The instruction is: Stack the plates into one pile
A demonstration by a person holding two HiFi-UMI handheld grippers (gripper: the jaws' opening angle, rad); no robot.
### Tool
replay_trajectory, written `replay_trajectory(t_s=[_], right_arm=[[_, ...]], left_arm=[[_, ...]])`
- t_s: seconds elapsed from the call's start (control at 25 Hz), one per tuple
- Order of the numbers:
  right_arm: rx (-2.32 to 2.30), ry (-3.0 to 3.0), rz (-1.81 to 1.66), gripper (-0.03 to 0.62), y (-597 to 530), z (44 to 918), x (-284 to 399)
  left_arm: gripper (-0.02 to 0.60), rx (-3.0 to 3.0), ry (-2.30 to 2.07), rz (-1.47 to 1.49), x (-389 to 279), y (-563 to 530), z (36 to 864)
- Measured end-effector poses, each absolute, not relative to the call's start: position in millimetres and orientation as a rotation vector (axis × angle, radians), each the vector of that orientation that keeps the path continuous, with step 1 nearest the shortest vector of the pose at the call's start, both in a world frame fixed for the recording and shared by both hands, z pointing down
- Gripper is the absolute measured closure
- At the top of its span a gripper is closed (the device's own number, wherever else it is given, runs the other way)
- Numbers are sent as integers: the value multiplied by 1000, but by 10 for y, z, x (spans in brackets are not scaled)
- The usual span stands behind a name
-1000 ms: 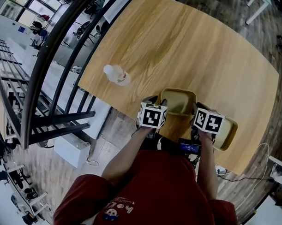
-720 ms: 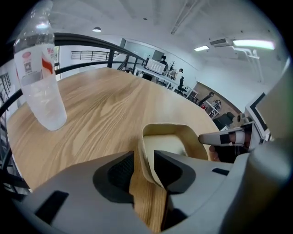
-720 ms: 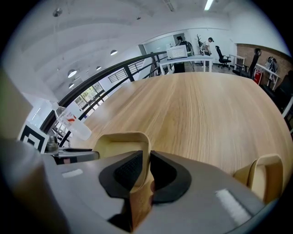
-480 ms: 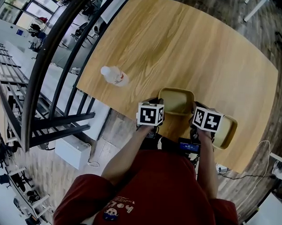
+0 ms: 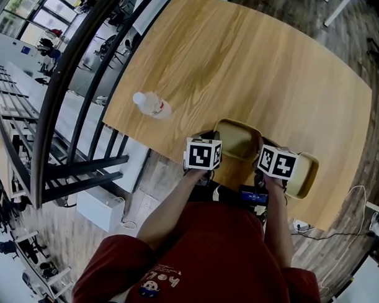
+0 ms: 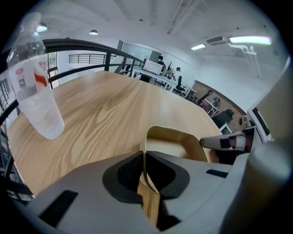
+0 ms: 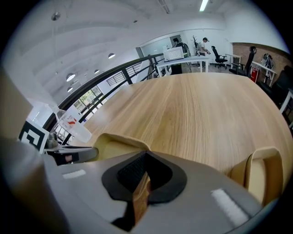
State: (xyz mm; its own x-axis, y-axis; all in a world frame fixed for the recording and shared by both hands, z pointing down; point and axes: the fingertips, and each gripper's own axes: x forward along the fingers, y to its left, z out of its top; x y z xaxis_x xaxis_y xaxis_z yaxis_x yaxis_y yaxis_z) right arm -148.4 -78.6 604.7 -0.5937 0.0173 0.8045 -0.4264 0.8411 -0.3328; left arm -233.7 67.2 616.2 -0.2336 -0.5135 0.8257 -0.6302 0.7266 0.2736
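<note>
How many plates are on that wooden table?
2. One tan plate sits at the table's near edge; the other plate lies just to its right. Nothing suggests more are hidden.

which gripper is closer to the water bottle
Left. The left gripper, whose jaws have just been closing on the middle plate rim, sits at that plate's side facing the bottle; the right gripper sits at its far side.

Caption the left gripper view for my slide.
Left claw shut on the rim of the tan plate, wooden table and plastic bottle beyond.
</note>
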Motion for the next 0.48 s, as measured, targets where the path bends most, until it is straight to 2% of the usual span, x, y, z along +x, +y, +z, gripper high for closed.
replay_trajectory(t_s=[0.4, 0.48], right_arm=[[360, -2143, 678, 585, -888, 6062, -1345], [353, -2144, 695, 555, -883, 6068, -1329]], left_arm=[[555, 899, -1886, 150, -2303, 588, 6194], [555, 897, -1886, 136, -2310, 571, 6183]])
